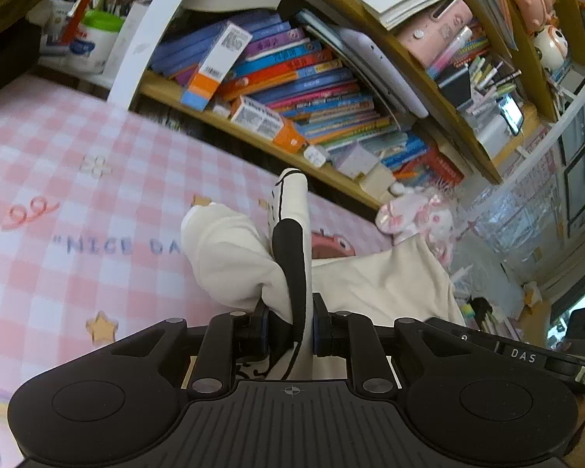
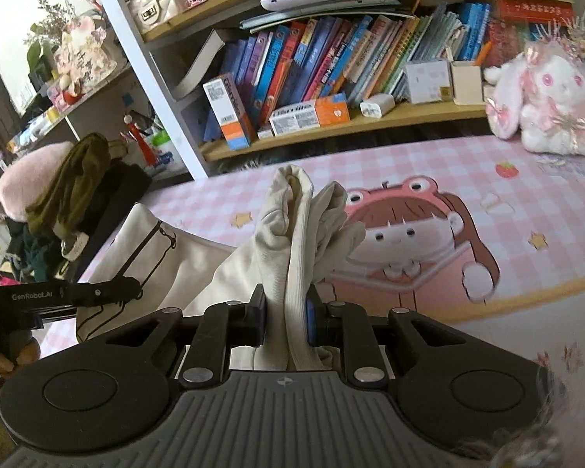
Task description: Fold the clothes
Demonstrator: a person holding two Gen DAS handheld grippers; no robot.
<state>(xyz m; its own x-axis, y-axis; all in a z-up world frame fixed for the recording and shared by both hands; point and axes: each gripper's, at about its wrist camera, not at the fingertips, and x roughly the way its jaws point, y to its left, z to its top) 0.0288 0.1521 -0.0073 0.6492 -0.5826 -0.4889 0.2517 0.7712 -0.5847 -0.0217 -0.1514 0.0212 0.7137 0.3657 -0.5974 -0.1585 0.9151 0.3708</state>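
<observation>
**Cream garment held up between both grippers**

I am holding the cream garment [image 2: 199,269] by two bunched edges. My left gripper [image 1: 290,327] is pinching a fold with black trim; my right gripper [image 2: 284,312] is clamping a ribbed cream bunch. The cloth is hanging between them above the pink checked mat [image 2: 487,210], its long axis running from gripper to gripper. Both are equally near, so I am judging the next move as a joint one, laying it flat.
</observation>
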